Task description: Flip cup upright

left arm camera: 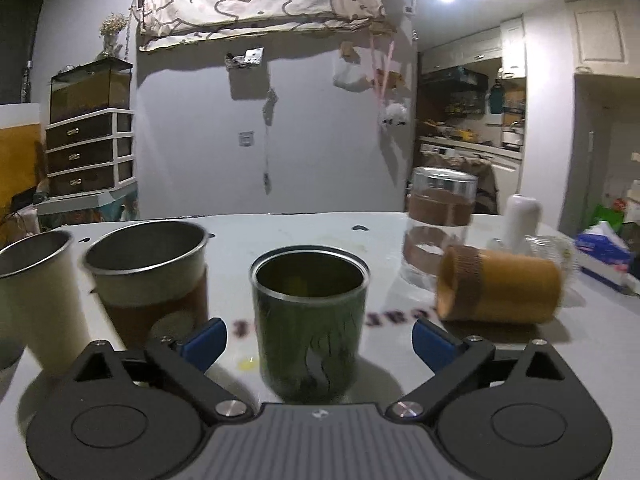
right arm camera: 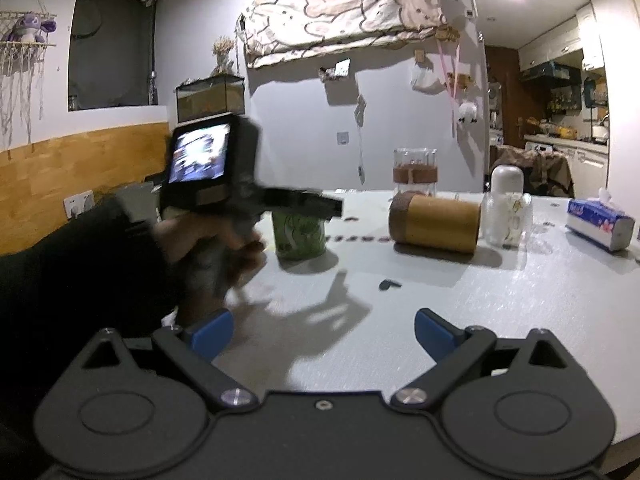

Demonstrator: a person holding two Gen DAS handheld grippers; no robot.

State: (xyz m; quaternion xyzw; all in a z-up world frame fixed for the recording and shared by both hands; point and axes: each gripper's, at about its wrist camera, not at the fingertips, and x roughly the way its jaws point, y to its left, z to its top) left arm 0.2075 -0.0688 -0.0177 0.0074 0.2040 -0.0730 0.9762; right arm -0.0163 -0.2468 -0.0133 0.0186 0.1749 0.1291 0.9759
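Note:
A green metal cup (left arm camera: 310,320) stands upright on the white table (left arm camera: 280,232), mouth up, between the open blue-tipped fingers of my left gripper (left arm camera: 318,340); the pads do not touch it. It also shows in the right wrist view (right arm camera: 299,234), partly behind the left gripper's body (right arm camera: 224,172) and the hand holding it. An orange cup with a brown band (left arm camera: 500,286) lies on its side to the right; it also shows in the right wrist view (right arm camera: 436,222). My right gripper (right arm camera: 324,334) is open and empty above bare table.
Two steel cups (left arm camera: 152,272) (left arm camera: 36,292) stand upright at the left. A glass cup with a brown sleeve (left arm camera: 438,228), a white bottle (left arm camera: 520,220) and a small glass jar (right arm camera: 506,218) stand behind the orange cup. A tissue pack (right arm camera: 600,224) lies far right.

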